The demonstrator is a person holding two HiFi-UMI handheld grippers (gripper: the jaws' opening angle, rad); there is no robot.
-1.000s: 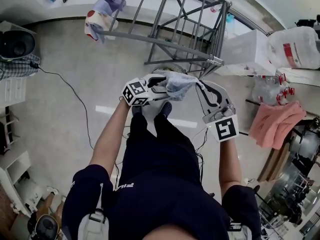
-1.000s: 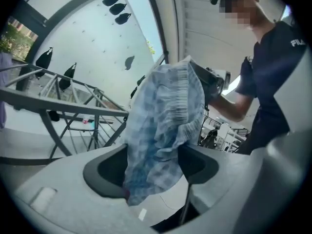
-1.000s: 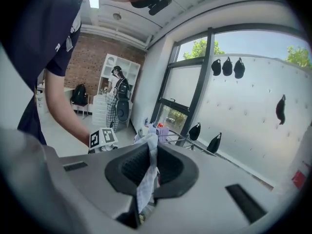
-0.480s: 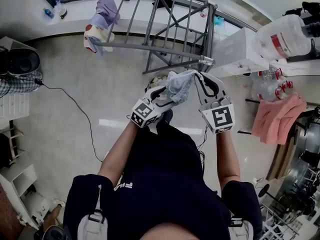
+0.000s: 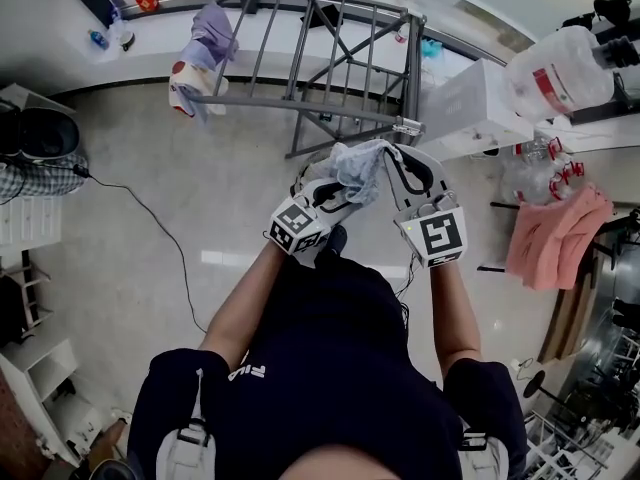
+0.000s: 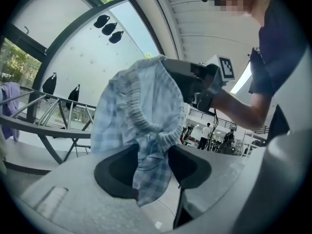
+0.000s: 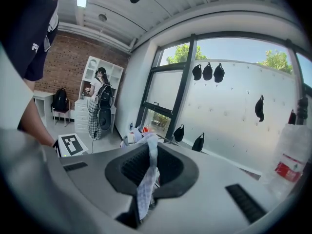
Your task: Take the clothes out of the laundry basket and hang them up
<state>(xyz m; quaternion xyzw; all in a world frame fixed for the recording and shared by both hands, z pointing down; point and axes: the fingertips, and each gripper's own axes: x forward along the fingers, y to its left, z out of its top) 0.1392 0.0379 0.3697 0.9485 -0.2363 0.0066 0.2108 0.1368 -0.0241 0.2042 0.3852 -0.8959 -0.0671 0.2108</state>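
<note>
"Left gripper (image 6: 151, 167) of yours: what is changing?"
"Its jaws were spread wide a second ago. They have just been closing and are now pinching the checked garment (image 5: 358, 168). My right gripper (image 7: 148, 172) is clamping a thin strip of the same cloth."
"And where is the checked garment?"
"I am holding it up between both grippers. It is nearer than before to the near right corner of the drying rack (image 5: 330, 68)."

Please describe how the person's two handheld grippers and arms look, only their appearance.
The left gripper and the right gripper both have light grey plastic bodies and curved jaws lined with black pads. Each carries a white cube with black square markers. The person wears a dark navy short-sleeved shirt with small white lettering; the forearms are bare.
</note>
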